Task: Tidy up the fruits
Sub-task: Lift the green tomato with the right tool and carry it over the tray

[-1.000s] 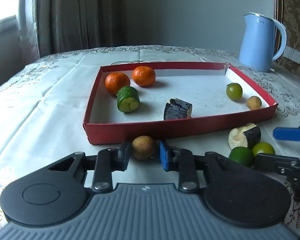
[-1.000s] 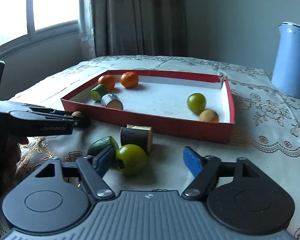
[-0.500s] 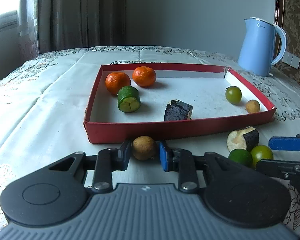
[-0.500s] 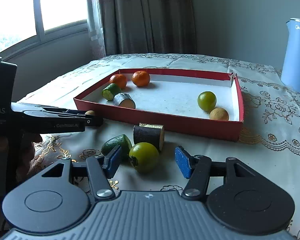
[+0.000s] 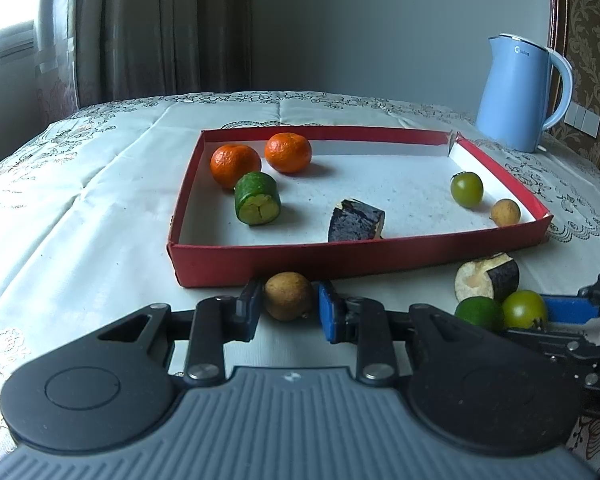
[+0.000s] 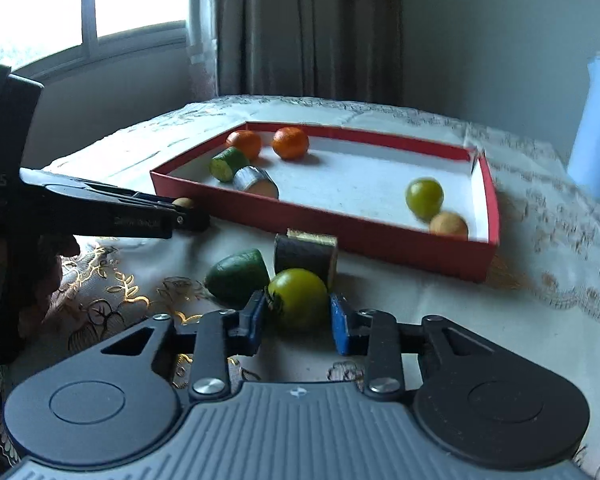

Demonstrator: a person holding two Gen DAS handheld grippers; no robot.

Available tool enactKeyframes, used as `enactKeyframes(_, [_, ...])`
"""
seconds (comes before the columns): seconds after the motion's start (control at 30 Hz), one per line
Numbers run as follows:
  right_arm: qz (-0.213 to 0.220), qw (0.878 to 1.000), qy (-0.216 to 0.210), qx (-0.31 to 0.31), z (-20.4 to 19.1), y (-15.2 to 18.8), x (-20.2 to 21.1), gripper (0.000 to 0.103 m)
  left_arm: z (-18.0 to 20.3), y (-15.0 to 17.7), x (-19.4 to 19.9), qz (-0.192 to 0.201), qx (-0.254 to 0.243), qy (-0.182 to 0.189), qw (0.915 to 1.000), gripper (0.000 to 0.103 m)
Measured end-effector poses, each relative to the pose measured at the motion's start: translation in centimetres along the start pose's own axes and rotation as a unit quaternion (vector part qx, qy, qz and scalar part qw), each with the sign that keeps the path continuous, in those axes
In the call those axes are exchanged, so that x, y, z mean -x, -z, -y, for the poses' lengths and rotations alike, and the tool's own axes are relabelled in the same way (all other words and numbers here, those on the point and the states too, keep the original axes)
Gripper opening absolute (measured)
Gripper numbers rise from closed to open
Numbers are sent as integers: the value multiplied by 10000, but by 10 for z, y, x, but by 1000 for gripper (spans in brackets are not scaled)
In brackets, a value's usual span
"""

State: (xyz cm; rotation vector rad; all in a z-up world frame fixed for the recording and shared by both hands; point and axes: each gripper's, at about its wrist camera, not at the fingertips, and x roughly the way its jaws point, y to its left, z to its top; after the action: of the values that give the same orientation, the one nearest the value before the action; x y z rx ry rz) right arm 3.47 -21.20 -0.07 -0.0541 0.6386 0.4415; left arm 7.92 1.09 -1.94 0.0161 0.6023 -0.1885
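Fruits sit split between a red tray [image 5: 284,258] and the cloth-covered counter [image 5: 80,220] in front of it. Inside the tray lie two oranges [image 5: 288,152], a cut green piece [image 5: 257,198], a dark-skinned wedge [image 5: 356,222], a green tomato [image 5: 466,189] and a small tan fruit [image 5: 505,212]. Just outside its near wall, the left claw [image 5: 288,306] is closed on a brown round fruit [image 5: 288,295] resting on the cloth. To the right, the right claw [image 6: 298,316] has its blue pads pressed to both sides of a yellow-green tomato [image 6: 298,298] — a green fruit half [image 6: 238,274] and a dark-skinned chunk [image 6: 305,254] lie just beside it. A blue kettle [image 5: 518,94] stands on the counter beyond the tray's far right corner.
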Motion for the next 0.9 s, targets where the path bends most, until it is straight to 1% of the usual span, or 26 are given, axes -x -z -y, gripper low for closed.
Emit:
enactKeyframes(0.03, [25,9999,-30,-106,3,1,0,33,0,0,0,0,-4,-3,10000,27])
enactKeyframes(0.13, [161,9996,144,-201,5,2,5,33,1,0,0,-1,-15,-11,10000,27])
enactKeyframes(0.2, [324,9991,146,-222,6,2,11,33,1,0,0,0,-4,-4,10000,27])
enactKeyframes(0.33, [511,9982,283,-162,7,-5,19,32,1,0,0,2,14,9,10000,27])
enactKeyframes(0.67, [664,9963,523,-149,15,-24,15,32,0,0,0,6,45,30,10000,27])
enactKeyframes(0.9, [752,9953,609,-68,19,-47,-2,32,0,0,0,2,17,9,10000,27])
